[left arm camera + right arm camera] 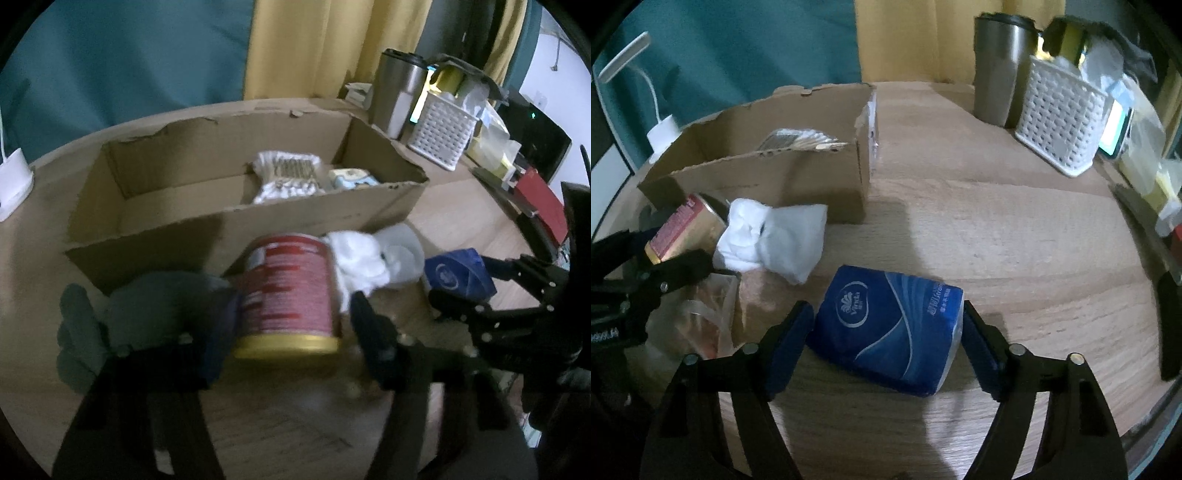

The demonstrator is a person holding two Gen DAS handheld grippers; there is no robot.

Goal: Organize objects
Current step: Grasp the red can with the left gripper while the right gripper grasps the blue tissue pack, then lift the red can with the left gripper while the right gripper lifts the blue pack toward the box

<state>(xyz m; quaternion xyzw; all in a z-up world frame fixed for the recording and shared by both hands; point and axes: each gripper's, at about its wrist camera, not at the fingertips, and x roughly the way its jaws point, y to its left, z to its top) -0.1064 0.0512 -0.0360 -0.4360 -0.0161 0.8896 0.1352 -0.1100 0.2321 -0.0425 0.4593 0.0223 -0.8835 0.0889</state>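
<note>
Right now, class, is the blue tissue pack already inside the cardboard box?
No. The blue tissue pack lies on the wooden table, outside the cardboard box, between the right gripper's jaws.

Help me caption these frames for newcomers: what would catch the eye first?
First, the red can with its gold rim, tilted between the left claw fingers, just in front of the open cardboard box. Next, the blue tissue pack lying on the wooden table, framed by the right claw. A crumpled white cloth lies between them.
</note>
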